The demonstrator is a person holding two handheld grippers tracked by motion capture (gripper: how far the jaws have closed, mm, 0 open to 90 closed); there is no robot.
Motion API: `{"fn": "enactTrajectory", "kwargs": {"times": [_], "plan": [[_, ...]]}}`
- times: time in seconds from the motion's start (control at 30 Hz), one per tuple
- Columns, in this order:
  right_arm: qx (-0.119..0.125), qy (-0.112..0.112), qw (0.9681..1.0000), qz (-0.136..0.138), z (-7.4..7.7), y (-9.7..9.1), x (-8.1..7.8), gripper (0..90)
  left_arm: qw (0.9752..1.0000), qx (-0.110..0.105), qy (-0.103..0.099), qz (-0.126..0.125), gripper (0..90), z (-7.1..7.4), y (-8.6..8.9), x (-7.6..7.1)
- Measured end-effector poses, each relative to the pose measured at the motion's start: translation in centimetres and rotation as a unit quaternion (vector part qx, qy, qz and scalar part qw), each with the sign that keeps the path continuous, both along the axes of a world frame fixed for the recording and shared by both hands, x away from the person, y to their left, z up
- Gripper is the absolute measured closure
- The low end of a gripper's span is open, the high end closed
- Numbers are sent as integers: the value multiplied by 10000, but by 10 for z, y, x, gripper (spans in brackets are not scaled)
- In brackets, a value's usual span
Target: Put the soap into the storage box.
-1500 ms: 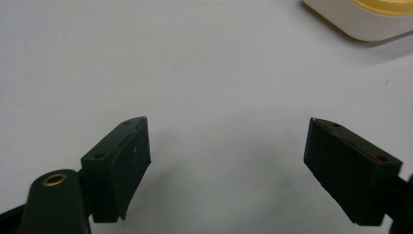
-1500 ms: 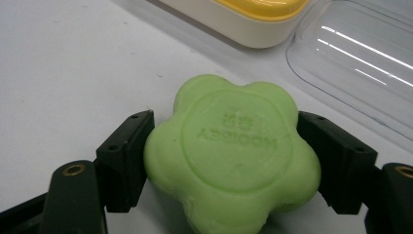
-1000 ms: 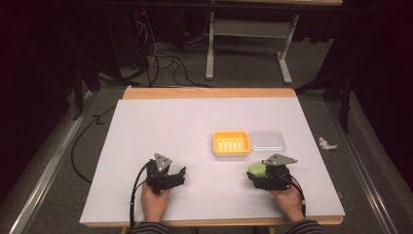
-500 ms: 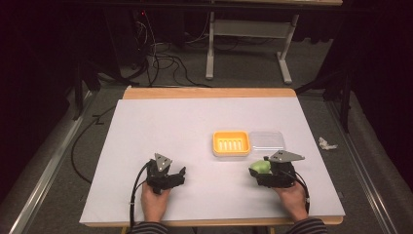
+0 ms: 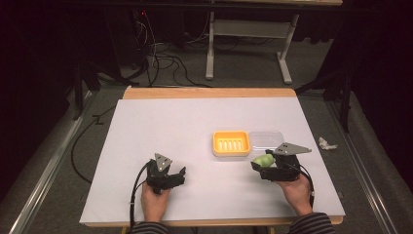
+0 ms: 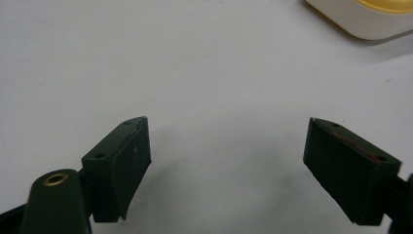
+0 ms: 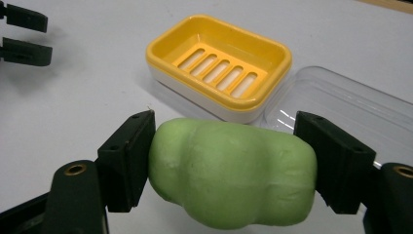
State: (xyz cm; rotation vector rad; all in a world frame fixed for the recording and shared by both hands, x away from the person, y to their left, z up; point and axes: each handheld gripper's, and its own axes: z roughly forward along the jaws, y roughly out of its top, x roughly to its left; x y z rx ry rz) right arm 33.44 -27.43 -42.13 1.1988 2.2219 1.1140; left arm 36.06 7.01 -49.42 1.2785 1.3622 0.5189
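Note:
A yellow soap dish [image 5: 231, 143] [image 7: 219, 62] with a slotted floor sits on the white table, its clear lid [image 5: 266, 138] [image 7: 341, 112] lying beside it on the right. My right gripper [image 5: 259, 165] [image 7: 231, 170] is shut on a green soap bar [image 5: 263, 160] [image 7: 231, 178], held just above the table near the dish's front right corner. My left gripper [image 5: 181, 174] [image 6: 229, 170] rests low near the front left, open, with nothing between its jaws. A corner of the dish [image 6: 370, 17] appears at the top right of the left gripper view.
The white table cover [image 5: 165, 126] reaches a wooden back edge [image 5: 209, 92]. A crumpled white scrap [image 5: 326, 143] lies on the floor to the right. Cables and a desk frame [image 5: 248, 34] stand beyond the table.
My right gripper, with the green soap, has shifted slightly up and toward the dish. The left gripper has stayed put.

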Motion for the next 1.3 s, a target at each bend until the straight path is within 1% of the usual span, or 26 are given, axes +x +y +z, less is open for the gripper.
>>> {"fn": "enactTrajectory", "kwargs": {"times": [0.27, 0.4, 0.47, 0.6, 0.7, 0.9, 0.93, 1.0, 1.07, 1.2, 1.23, 1.3], "plan": [[48, -43, 9999, 130, 13, 3, 10, 263, 10000, 12, 7, -2, 182, 0, 0, 0], [27, -78, 9998, 206, 18, 6, 14, 264, 10000, -1, 7, -1, 181, 0, 0, 0], [26, -35, 9997, 226, 20, 8, 15, 264, 10000, 8, 3, 0, 181, 0, 0, 0], [3, -53, 9995, 302, 24, 12, 21, 264, 10000, -5, 5, -6, 181, 0, 0, 0], [34, -51, 9995, 319, 27, 14, 25, 264, 10000, 3, 0, -6, 181, 0, 0, 0], [-36, -53, 9992, 403, 30, 18, 34, 265, 10000, -8, -2, -3, 181, 0, 0, 0], [-15, -68, 9991, 410, 31, 19, 36, 265, 10000, -8, 5, -4, 181, 0, 0, 0], [3, -24, 9992, 407, 32, 21, 38, 265, 10000, -5, 11, -13, 181, 0, 0, 0], [-21, -75, 9989, 454, 33, 23, 42, 265, 10000, -4, 5, -11, 182, 0, 0, 0], [-24, -57, 9988, 487, 36, 28, 50, 266, 10000, -1, 9, -12, 182, 0, 0, 0], [23, -52, 9988, 489, 36, 29, 51, 266, 10000, -1, 11, -11, 182, 0, 0, 0], [18, -38, 9987, 499, 36, 31, 55, 266, 10000, -6, 11, -5, 182, 0, 0, 0]]}}
